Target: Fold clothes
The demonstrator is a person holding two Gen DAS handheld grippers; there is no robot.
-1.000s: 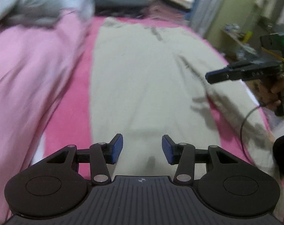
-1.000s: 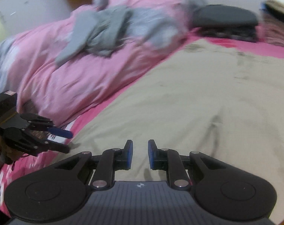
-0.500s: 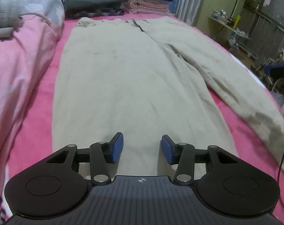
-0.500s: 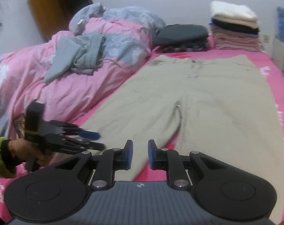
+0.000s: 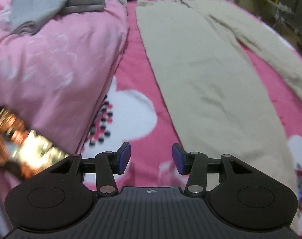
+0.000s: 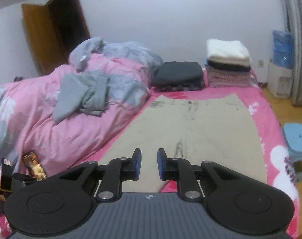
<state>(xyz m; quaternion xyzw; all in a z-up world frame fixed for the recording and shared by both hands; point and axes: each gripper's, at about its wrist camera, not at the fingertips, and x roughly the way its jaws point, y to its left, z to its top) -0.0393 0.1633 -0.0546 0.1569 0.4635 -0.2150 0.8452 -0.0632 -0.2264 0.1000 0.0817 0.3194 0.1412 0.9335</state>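
Two grippers: both held low near the foot of the bed, neither touching cloth.
left gripper [image 5: 151,158]: jaws wide apart, nothing held; over bare pink sheet [image 5: 135,107], just left of the trouser leg.
right gripper [image 6: 149,163]: jaws a narrow gap apart, nothing between them; above the leg ends.
trousers [image 6: 192,131]: beige, spread flat lengthwise, waist toward the wall, legs slightly parted; unfolded, likely laid out so for a fold.
folded stack [image 6: 228,63]: at the far end, well clear of the trousers.
grey garment [image 6: 83,95]: crumpled on the duvet [image 6: 41,123], apart.
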